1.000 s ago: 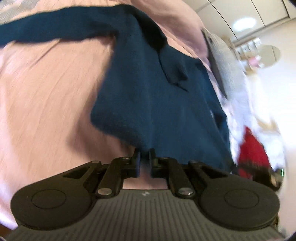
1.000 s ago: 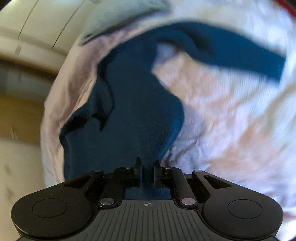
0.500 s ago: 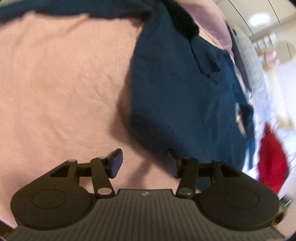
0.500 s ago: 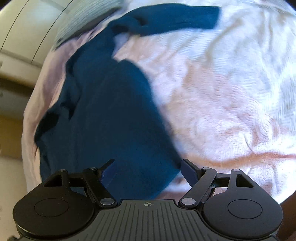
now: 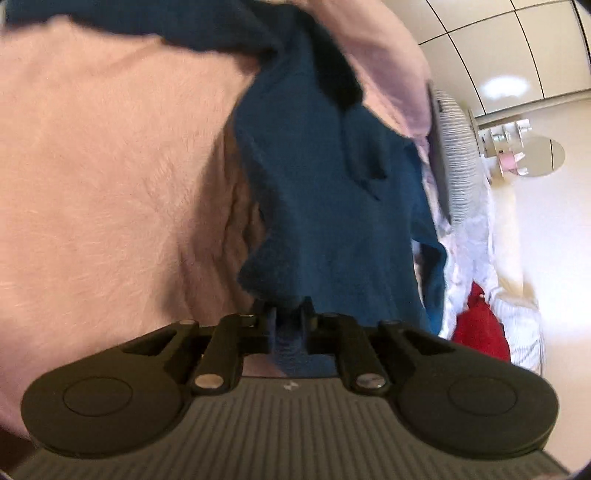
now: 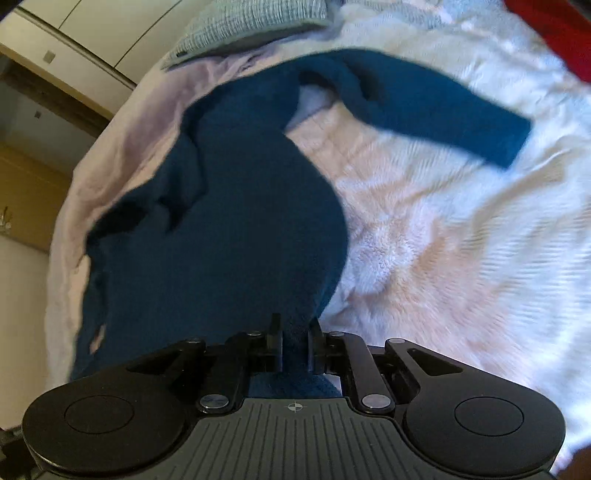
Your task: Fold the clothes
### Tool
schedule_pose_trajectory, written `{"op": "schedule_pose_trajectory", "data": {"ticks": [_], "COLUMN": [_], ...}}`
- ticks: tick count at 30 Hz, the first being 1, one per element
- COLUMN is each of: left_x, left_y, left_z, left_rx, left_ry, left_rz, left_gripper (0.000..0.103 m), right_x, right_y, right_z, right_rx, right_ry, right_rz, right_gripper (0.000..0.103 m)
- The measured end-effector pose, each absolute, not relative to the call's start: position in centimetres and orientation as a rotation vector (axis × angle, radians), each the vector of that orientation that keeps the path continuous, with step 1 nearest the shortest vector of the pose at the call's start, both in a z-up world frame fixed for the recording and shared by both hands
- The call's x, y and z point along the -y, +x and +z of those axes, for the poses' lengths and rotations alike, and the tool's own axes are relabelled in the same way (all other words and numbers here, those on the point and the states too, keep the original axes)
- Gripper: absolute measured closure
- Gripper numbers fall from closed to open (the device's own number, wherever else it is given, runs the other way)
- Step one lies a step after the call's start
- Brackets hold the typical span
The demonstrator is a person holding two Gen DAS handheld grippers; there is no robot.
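A dark blue sweater lies spread on a pink fleece bed cover. My left gripper is shut on the sweater's lower hem at one corner. In the right wrist view the same sweater stretches away from me, with one sleeve lying out to the right over the bed cover. My right gripper is shut on the hem at the other corner. The fabric bunches between each pair of fingers.
A grey ribbed pillow lies at the head of the bed and also shows in the right wrist view. A red garment lies on white bedding beside the sweater, and shows at the right wrist view's top corner.
Half a second ago both grippers were open over the hem; now both have shut on the sweater's bottom edge again.
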State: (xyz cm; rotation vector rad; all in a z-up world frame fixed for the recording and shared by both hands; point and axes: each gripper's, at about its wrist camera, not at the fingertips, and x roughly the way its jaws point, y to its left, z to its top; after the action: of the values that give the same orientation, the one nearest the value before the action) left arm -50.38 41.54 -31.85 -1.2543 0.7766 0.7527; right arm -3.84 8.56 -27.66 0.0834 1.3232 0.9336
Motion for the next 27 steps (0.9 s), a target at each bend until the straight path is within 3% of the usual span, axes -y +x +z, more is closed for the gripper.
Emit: {"op": "schedule_pose_trajectory", "data": {"ticks": [2, 3, 4, 5, 6, 7, 13, 17, 21, 24, 26, 27], "left_x": [-41.8, -41.9, -42.0, -42.1, -42.3, -42.4, -39.8, -39.5, -39.9, -40.4, -40.6, -40.6], "left_y": [-50.7, -50.8, -51.0, -51.1, -51.3, -51.4, -52.3, -53.2, -51.6, -50.6, -50.6, -50.7], "left_z": [-30.3, -29.6, -28.8, -28.0, -27.3, -26.5, -31.9, -32.5, -33.5, -34.8, -35.2, -35.2], "left_rx": [-0.808, -0.824, -0.839, -0.855, -0.870, -0.885, -0.924, -0.756, -0.704, -0.680, -0.665, -0.657], "left_ry": [-1.226, -1.212, -1.197, -1.183, -1.168, -1.153, -1.175, -1.150, -1.077, -1.077, -1.117, -1.138], "left_rz": [0.788, 0.806, 0.823, 0.840, 0.858, 0.875, 0.890, 0.881, 0.833, 0.805, 0.756, 0.732], "left_gripper": [0.093, 0.087, 0.073, 0.065, 0.059, 0.060, 0.059, 0.055, 0.054, 0.061, 0.094, 0.101], "right_x": [-8.3, -9.1, -10.0, -10.8, -11.7, -12.5, -9.3, -7.1, -7.8, -8.9, -9.6, -10.0], "right_y": [-3.8, -3.9, -3.9, -3.8, -3.7, -3.7, -1.2, 0.4, 0.2, -0.4, -0.8, -0.9], "right_z": [-24.4, -23.3, -22.2, -22.5, -23.0, -23.4, -29.7, -33.9, -36.2, -37.9, -38.6, -38.8], "right_rx": [-1.332, -1.312, -1.289, -1.270, -1.250, -1.230, -1.269, -1.296, -1.278, -1.257, -1.272, -1.301], "right_ry": [0.060, 0.046, 0.031, -0.023, -0.081, -0.138, -0.061, -0.005, 0.088, 0.123, 0.141, 0.154], "right_rz": [0.957, 0.983, 1.011, 1.002, 0.989, 0.975, 0.970, 0.967, 1.110, 1.173, 1.206, 1.227], "right_gripper": [0.093, 0.092, 0.086, 0.070, 0.027, 0.015, 0.016, 0.016, 0.016, 0.016, 0.047, 0.089]}}
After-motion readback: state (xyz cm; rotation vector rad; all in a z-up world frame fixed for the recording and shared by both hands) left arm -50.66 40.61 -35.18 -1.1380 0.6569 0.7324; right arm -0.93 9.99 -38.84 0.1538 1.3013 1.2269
